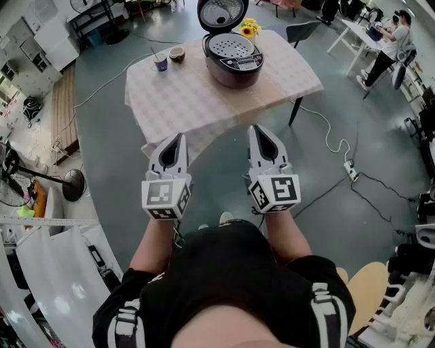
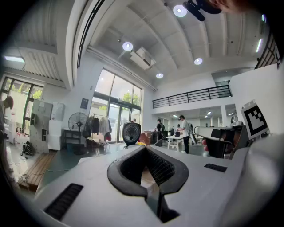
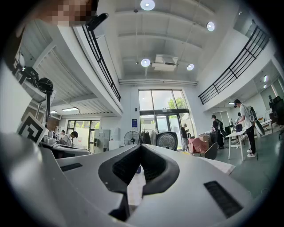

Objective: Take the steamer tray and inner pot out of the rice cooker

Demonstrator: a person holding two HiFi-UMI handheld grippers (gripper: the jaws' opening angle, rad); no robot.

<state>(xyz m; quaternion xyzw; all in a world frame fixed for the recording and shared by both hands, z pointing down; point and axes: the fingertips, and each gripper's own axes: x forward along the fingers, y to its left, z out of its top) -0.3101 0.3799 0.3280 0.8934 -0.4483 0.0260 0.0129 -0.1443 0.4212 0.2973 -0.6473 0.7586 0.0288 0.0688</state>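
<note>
Two white grippers, left (image 1: 178,141) and right (image 1: 258,132), are in my hands, jaws together and empty, over the grey-green floor (image 1: 221,178). Ahead of both and well apart, the checked-cloth table (image 1: 183,102) bears the open dark rice cooker (image 1: 234,73). The perforated metal steamer tray (image 1: 231,45) sits inside it. Its panel print is too small to read.

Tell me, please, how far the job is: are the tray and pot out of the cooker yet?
Barely begun. Done: the lid of the cooker stands open. In hand: nothing; the left gripper and right gripper are shut, empty, and short of the table. Left: the tray sits in the cooker, and the pot under it is hidden; both must come out.
</note>
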